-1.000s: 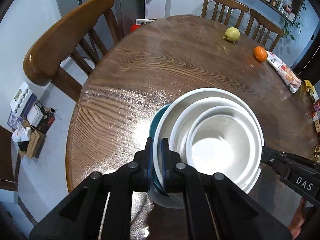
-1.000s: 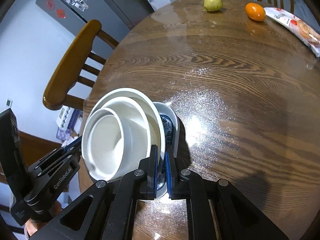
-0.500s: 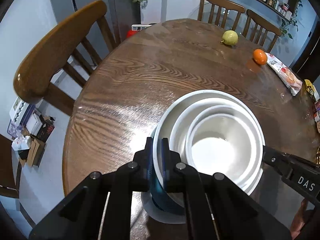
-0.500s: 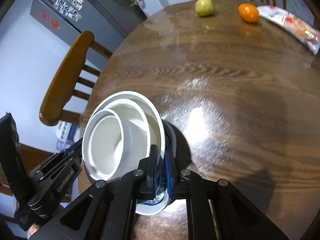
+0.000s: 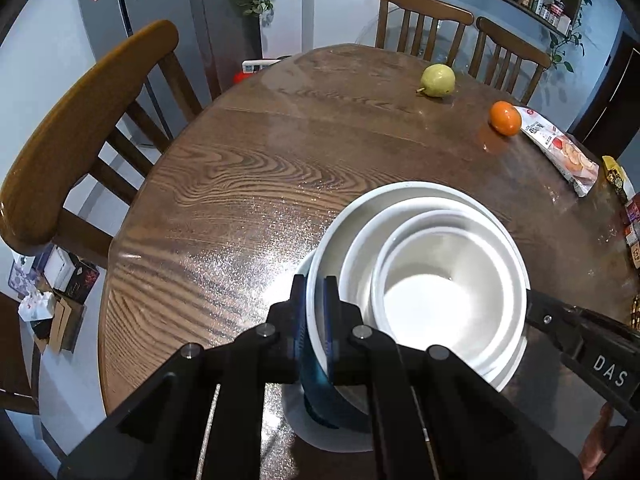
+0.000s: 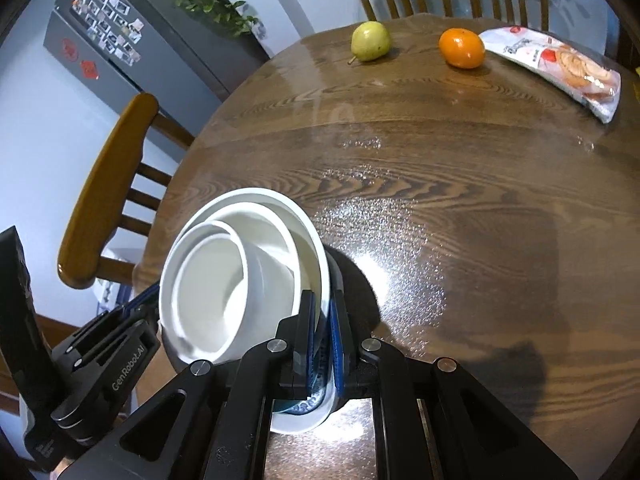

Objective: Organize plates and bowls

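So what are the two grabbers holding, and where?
Both hold the stack of white bowls by the outermost bowl's rim: left gripper and right gripper on opposite sides.

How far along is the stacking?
Done: three white bowls sit nested. In hand: left gripper and right gripper clamp opposite rims, stack lifted with the blue bowl above a white plate. Left: set it down on the table.
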Tool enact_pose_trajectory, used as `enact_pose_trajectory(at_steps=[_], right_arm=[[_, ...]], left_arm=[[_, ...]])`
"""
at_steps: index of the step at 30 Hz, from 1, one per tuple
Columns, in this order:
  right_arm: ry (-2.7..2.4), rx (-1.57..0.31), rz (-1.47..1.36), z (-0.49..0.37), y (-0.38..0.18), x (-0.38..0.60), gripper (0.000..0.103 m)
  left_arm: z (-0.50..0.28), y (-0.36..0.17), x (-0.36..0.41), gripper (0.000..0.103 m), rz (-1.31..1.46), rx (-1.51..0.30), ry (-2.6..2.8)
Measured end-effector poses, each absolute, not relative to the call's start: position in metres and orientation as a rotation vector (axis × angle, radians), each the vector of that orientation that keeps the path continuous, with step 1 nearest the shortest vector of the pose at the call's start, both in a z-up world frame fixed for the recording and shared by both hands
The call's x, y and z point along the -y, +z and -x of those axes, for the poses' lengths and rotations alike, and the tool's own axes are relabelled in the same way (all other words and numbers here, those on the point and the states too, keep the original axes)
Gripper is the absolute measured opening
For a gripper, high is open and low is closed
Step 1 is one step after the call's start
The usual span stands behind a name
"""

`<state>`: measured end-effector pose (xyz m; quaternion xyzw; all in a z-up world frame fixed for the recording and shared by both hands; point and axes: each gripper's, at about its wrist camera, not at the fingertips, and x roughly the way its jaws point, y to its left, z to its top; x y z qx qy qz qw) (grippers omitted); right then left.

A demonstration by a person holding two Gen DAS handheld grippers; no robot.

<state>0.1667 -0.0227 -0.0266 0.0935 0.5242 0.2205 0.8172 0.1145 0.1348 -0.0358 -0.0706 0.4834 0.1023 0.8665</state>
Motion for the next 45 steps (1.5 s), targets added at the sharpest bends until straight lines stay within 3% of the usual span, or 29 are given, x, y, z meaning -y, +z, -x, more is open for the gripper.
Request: enact_pose_trajectory(at_steps=[13, 16, 21, 27, 34, 45], right_arm=[[0.438, -1.085, -0.126, -0.164, -0.022, 0.015, 0.011], [0.424, -1.073, -0.108, -0.162, -0.021, 0.013, 0.011], [0.404, -1.059, -0.094, -0.161, -0.02, 0.013, 0.011], [0.392, -1.051, -0.09, -0.159, -0.019, 0.016, 0.011], [0.388, -1.026, -0.081, -0.155, -0.012, 0.018, 0.011], [0.404, -1.008, -0.083, -0.147, -0.004, 0.018, 0.011]], left_arm=[[-0.112, -0.037, -0.134, 0.009, 0.134, -1.006, 0.229], [-0.111, -0.036, -0.135, 0.015, 0.128, -1.003, 0.241], [-0.109, -0.036, -0.142, 0.038, 0.139, -1.0, 0.263], [-0.103, -0.036, -0.144, 0.052, 0.143, -1.0, 0.28], [-0.1, -0.035, -0.143, 0.054, 0.14, -0.997, 0.29], [-0.089, -0.022, -0.148, 0.068, 0.143, -0.952, 0.304]])
